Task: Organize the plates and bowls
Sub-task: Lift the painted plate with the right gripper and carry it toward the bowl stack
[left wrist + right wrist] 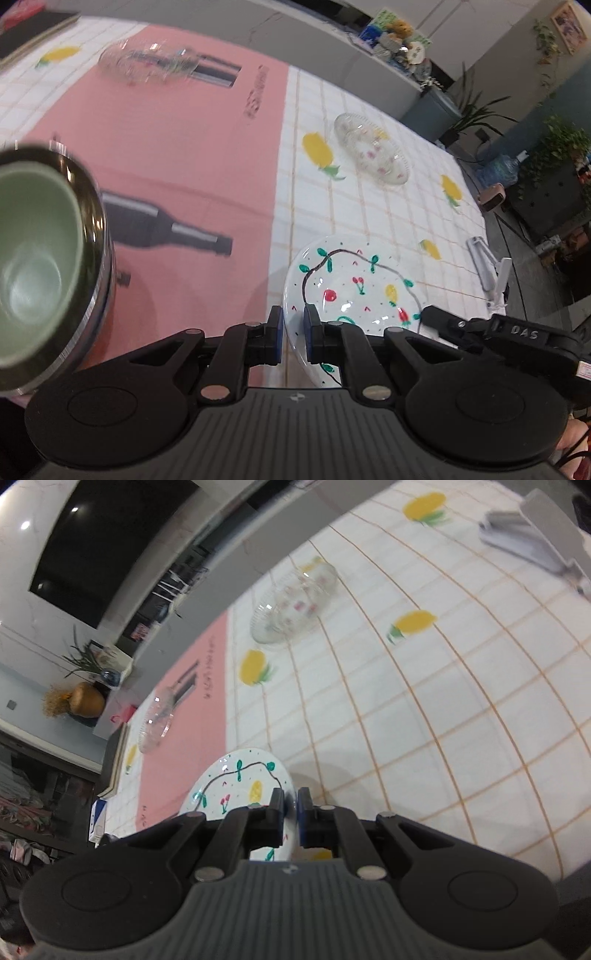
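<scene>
White round ceramic plate (351, 291) with painted fruit is pinched at opposite rims by left gripper (293, 328) and right gripper (290, 808), their fingers narrow, likely for a steady two-handed carry above the tabletop (406, 701).

Bare pink mat (177, 155) is lying open across the middle of the counter (369, 221), giving a tool free passage there. A steel bowl (92, 258) holding a green bowl (37, 258) is crowding the left edge. The painted plate (351, 288) is blocking the near centre, a glass bowl (373, 153) is sitting beyond it, another glass bowl (147, 62) is standing far back, and a grey clamp (484, 266) is occupying the right edge
</scene>
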`<state>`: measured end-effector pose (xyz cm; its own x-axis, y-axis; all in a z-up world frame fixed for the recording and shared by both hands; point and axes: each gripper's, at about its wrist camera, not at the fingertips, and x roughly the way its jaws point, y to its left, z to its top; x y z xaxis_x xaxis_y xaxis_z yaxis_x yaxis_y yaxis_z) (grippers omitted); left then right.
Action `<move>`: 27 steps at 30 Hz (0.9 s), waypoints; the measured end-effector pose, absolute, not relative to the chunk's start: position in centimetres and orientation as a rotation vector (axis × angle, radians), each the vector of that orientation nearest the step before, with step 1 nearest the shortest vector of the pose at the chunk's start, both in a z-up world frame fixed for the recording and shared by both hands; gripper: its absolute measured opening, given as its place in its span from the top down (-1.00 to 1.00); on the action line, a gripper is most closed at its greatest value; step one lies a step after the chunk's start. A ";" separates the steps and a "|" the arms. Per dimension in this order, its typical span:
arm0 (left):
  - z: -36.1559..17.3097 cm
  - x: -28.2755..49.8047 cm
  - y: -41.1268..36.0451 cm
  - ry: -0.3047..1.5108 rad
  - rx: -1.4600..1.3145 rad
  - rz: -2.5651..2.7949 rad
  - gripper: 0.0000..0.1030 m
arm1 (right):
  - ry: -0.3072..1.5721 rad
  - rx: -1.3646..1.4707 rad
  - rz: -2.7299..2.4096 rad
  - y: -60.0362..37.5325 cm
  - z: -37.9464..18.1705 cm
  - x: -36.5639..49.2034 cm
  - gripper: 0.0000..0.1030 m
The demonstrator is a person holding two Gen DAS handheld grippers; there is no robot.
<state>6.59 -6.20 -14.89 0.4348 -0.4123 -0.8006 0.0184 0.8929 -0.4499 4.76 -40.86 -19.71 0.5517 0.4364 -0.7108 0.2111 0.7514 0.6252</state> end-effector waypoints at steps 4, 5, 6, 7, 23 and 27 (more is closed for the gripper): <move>-15.9 6.3 -6.2 1.093 -0.405 -0.250 0.76 | 1.023 0.656 0.148 -39.9 -20.4 5.2 0.91; -16.1 6.2 -6.2 1.092 -0.400 -0.242 0.76 | 1.029 0.637 0.147 -39.6 -20.7 5.3 0.91; -16.3 6.2 -6.2 1.092 -0.396 -0.235 0.76 | 1.036 0.622 0.145 -39.4 -21.0 5.5 0.90; -16.5 6.2 -6.2 1.094 -0.395 -0.230 0.76 | 1.043 0.607 0.142 -39.2 -21.2 5.6 0.90; -17.8 5.8 -6.9 1.059 -0.322 -0.183 0.76 | 1.093 0.510 0.140 -37.6 -22.4 6.3 0.86; -18.2 5.7 -7.0 1.061 -0.324 -0.172 0.75 | 1.104 0.502 0.138 -37.5 -22.7 6.3 0.83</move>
